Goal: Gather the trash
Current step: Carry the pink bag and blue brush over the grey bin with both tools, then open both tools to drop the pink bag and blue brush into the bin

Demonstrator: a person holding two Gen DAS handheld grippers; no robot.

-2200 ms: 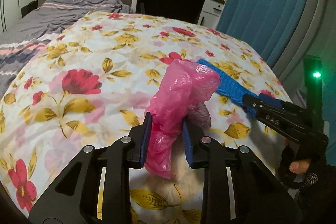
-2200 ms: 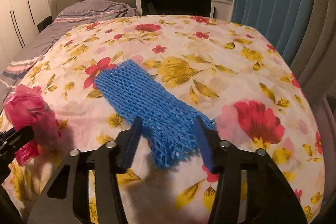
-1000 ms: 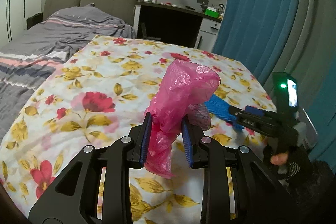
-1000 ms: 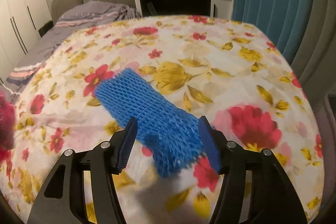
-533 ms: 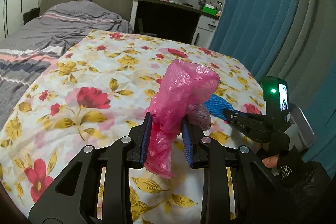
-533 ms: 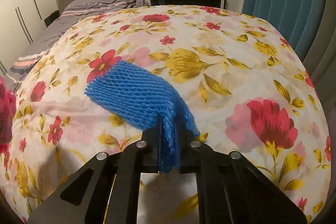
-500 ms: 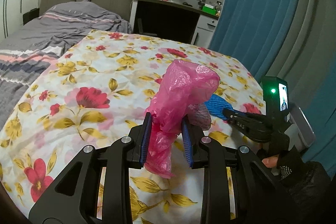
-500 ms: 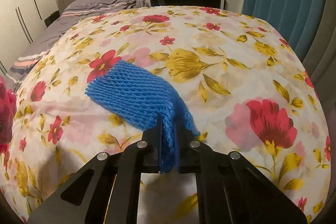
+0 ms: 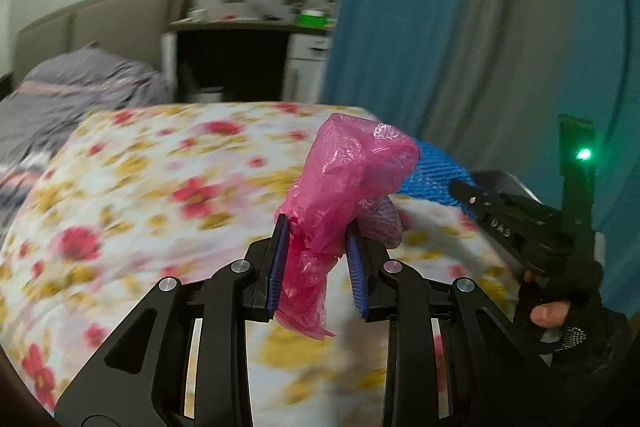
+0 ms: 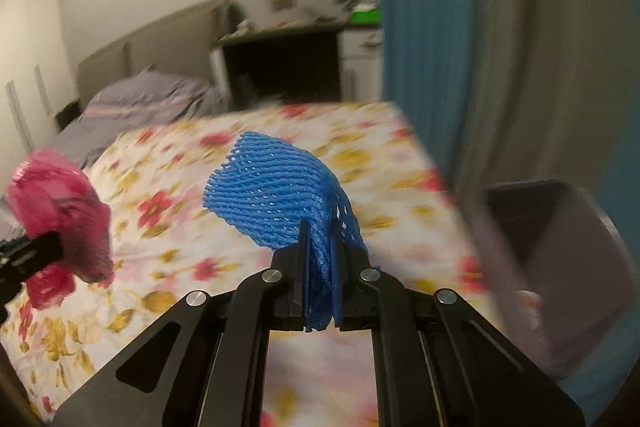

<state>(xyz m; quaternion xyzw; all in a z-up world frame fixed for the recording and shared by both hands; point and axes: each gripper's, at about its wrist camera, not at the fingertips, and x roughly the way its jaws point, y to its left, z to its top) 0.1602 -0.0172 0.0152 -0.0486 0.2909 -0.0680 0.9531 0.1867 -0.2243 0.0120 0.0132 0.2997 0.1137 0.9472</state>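
My right gripper (image 10: 319,281) is clamped on the blue net (image 10: 272,191); its jaws stand almost together, with the net's near end squeezed between the pads. The rest of the net stands up and ahead of the jaws and leans to their left, so its long axis runs forward from the gripper, clear of the bed (image 10: 168,211). My left gripper (image 9: 316,261) is clamped on the pink bag (image 9: 348,175); the pads press the crumpled plastic in its lower part, the bulk rises above the fingertips and a tail hangs below them. Going outward from the right gripper, a dark bin (image 10: 560,259) lies ahead and to the right, just past the bed's corner, beside the curtain (image 10: 420,47); I see its open mouth but it is blurred. From the left gripper, this bin is mostly hidden behind the right one. So I judge the right hand is nearer, and the net should go first, carried rightward over the rim, and the bag after it.
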